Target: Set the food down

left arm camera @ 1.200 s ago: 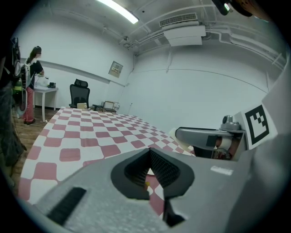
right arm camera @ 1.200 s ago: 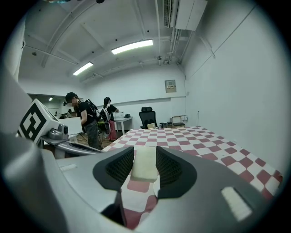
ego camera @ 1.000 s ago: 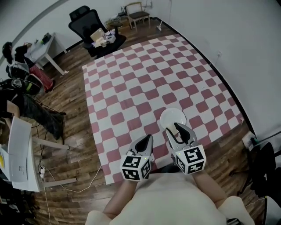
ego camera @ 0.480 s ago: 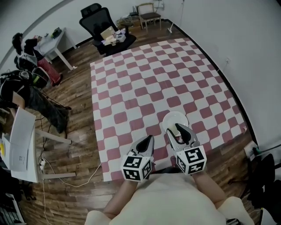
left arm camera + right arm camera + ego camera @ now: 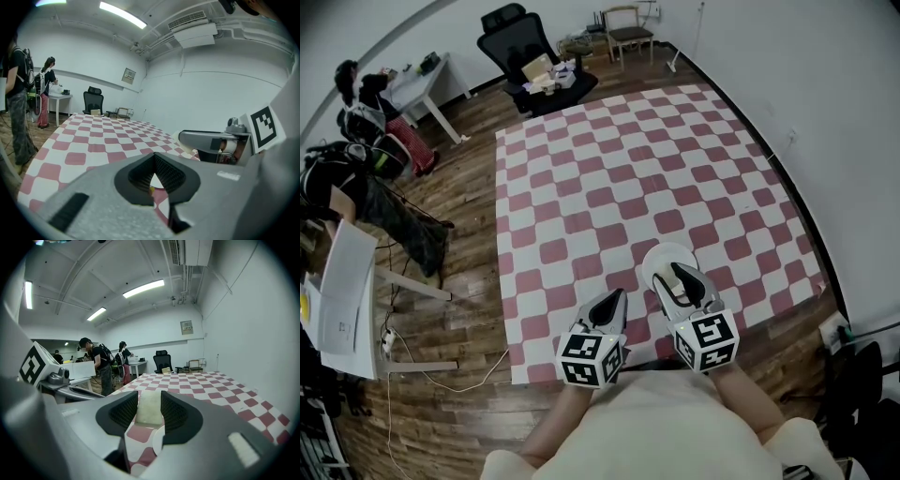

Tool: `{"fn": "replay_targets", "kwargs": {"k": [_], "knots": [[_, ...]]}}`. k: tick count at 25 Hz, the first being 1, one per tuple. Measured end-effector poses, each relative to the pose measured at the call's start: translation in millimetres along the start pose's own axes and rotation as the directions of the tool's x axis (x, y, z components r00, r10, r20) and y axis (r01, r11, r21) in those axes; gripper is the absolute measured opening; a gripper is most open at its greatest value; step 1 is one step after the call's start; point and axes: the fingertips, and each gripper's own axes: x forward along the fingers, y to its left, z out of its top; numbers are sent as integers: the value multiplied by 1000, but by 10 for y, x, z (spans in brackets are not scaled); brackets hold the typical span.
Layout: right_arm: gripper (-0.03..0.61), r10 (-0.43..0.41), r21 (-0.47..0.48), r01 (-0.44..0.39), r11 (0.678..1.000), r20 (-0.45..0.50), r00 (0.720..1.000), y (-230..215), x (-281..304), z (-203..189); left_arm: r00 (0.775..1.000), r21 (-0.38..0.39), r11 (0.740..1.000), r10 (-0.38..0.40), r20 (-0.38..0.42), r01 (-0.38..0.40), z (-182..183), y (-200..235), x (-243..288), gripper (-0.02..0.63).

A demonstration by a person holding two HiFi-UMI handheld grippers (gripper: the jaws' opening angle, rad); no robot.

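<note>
Right gripper is up front, and its jaws are pressed onto a pale, flat slab of food, one ribbed pad against each side. The slab fills the gap between them and stands on edge. From the head view, those jaws reach over the near rim of the white plate. Whether the food touches the plate, I cannot tell. The plate lies on the red-and-white checkered cloth, close to the cloth's near edge and toward its right-hand corner. The cloth is spread over a wooden floor.

Left gripper sits just beside the right one, over the same near edge and clear of the plate. Its jaws meet at the tips with only a thin sliver of gap behind them, and nothing is caught there.

Past the far edge stands a black office chair, with a white desk off the far left corner. A person in dark clothes stands over there too.
</note>
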Motion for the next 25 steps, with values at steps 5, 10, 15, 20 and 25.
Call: {"fn": "replay_targets", "kwargs": {"k": [5, 10, 15, 20, 25], "knots": [[160, 19, -7, -19, 1000, -2, 1000, -92, -9, -10, 1000, -5, 1000, 12, 4, -12, -8, -83, 88, 6], [160, 36, -14, -36, 999, -9, 999, -188, -23, -27, 1000, -12, 1000, 25, 9, -25, -11, -167, 170, 6], [160, 56, -20, -57, 998, -12, 998, -274, -36, -39, 999, -20, 999, 41, 19, -41, -3, -245, 239, 6], [160, 77, -30, -78, 997, -16, 997, -340, -63, -50, 998, -32, 998, 62, 25, -61, -29, -314, 279, 6], [160, 95, -39, -96, 995, -21, 995, -396, -81, -86, 997, -41, 996, 78, 30, -76, -70, -362, 335, 6]]}}
